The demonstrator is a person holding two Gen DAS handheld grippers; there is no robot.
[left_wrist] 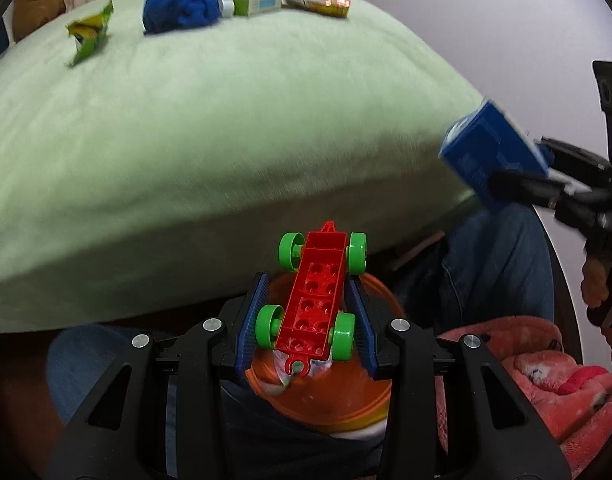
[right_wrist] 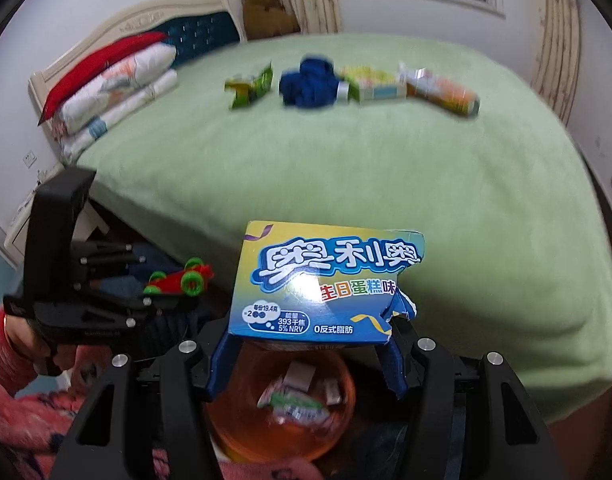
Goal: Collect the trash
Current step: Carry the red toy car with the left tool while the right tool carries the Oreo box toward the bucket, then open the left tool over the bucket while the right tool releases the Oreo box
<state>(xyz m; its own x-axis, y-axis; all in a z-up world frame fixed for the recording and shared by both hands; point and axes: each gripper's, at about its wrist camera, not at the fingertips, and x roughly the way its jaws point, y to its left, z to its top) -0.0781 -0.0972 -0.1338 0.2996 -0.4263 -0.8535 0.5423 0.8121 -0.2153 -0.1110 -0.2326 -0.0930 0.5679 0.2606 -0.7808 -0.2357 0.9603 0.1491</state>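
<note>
My left gripper (left_wrist: 309,276) is shut on a red toy car with green wheels (left_wrist: 313,300), held above an orange bin (left_wrist: 345,408); the car also shows in the right wrist view (right_wrist: 178,280). My right gripper (right_wrist: 309,320) is shut on a torn blue and yellow biscuit box (right_wrist: 325,280), held above the same orange bin (right_wrist: 282,436), which holds several wrappers. The box also shows in the left wrist view (left_wrist: 493,152). On the green bed (right_wrist: 345,168) lie a green wrapper (right_wrist: 252,88), a small carton (right_wrist: 375,86) and an orange packet (right_wrist: 441,90).
A crumpled blue cloth (right_wrist: 309,84) lies among the trash on the bed. Folded pillows (right_wrist: 118,88) are stacked by the headboard, with a brown teddy bear (right_wrist: 268,10) behind. The person's jeans (left_wrist: 493,268) and pink sleeve (left_wrist: 545,380) are close by the bin.
</note>
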